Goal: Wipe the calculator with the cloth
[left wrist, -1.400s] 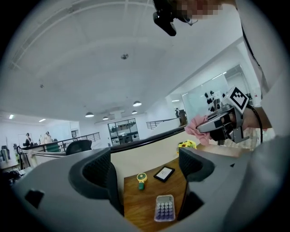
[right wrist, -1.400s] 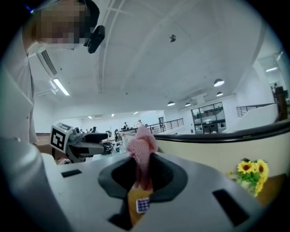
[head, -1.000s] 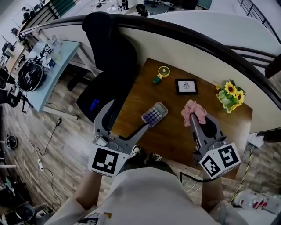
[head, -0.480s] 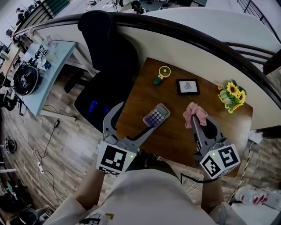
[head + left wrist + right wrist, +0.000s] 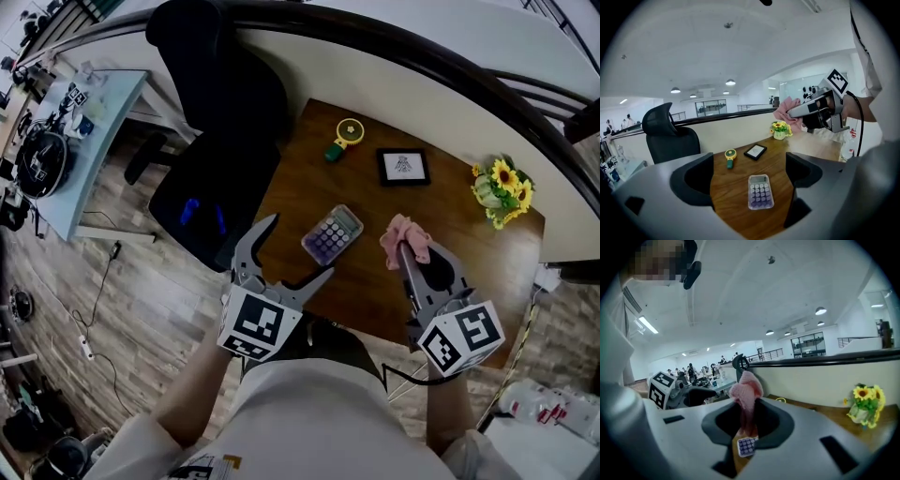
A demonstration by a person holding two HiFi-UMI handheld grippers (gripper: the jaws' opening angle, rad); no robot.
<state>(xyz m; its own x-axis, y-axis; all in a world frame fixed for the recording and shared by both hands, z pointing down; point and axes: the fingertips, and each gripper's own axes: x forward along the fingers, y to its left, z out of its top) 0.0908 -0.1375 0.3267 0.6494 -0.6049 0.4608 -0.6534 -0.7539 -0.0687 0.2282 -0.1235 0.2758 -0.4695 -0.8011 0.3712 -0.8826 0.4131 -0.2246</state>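
head view: wooden bench (image 5: 367, 286) centre frame. calculator (image 5: 332, 234) lies flat mid-bench, screen end toward upper right. left gripper (image 5: 298, 248) at lower left, jaws wide apart, empty, one jaw tip off the bench edge, the other just below the calculator, not touching it. right gripper (image 5: 404, 251) right of the calculator, clamped on a pink cloth (image 5: 405, 236) bunched at its tip; cloth near the calculator but apart. yellow fan (image 5: 343, 137) and small frame (image 5: 403, 167) at the upper bench, flowers (image 5: 502, 192) at right edge, black chair (image 5: 220, 112) upper left.

left gripper view: jaws apart, nothing held; calculator (image 5: 760, 191) seen on the bench between them, lower centre. fan, frame, flowers beyond it. right gripper with cloth (image 5: 787, 110) raised at upper right.

right gripper view: jaws together on the cloth (image 5: 746, 394), which sticks up above them. calculator (image 5: 746, 445) shows below the cloth, lower centre. flowers at right.
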